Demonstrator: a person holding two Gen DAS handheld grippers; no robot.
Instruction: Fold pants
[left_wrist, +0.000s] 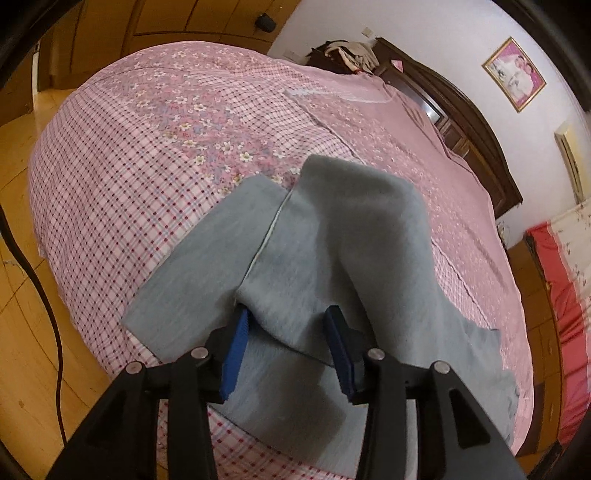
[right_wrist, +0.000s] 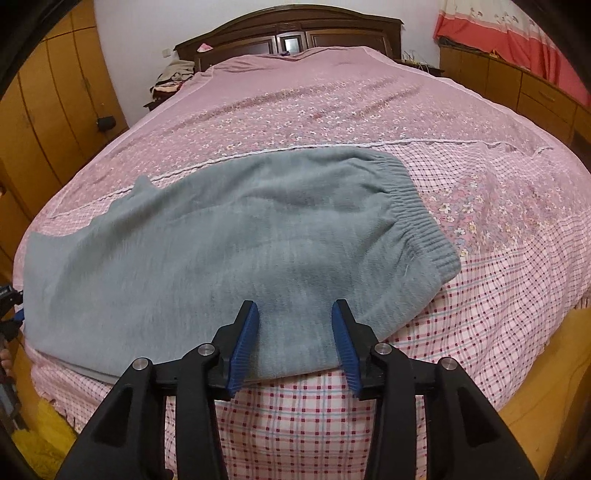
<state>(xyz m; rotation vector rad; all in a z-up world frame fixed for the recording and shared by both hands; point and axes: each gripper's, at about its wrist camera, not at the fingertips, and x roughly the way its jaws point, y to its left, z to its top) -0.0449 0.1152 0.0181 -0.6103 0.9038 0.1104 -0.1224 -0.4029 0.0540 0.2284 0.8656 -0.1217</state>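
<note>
Grey fleece pants (right_wrist: 229, 229) lie on the pink bed near its foot edge, the ribbed waistband (right_wrist: 417, 206) at the right in the right wrist view. My right gripper (right_wrist: 295, 308) is open, its blue pads either side of the pants' near edge, low over the cloth. In the left wrist view the pants (left_wrist: 332, 236) lie with the leg end toward me, one layer folded over another. My left gripper (left_wrist: 288, 317) is open, its jaws straddling a raised fold of the grey cloth.
The bed (right_wrist: 332, 103) has a pink floral and checked cover and a dark wooden headboard (right_wrist: 288, 33). Wooden wardrobes (right_wrist: 48, 110) stand at the left, a low cabinet (right_wrist: 517, 81) at the right. A black cable (left_wrist: 40, 295) hangs over the wood floor.
</note>
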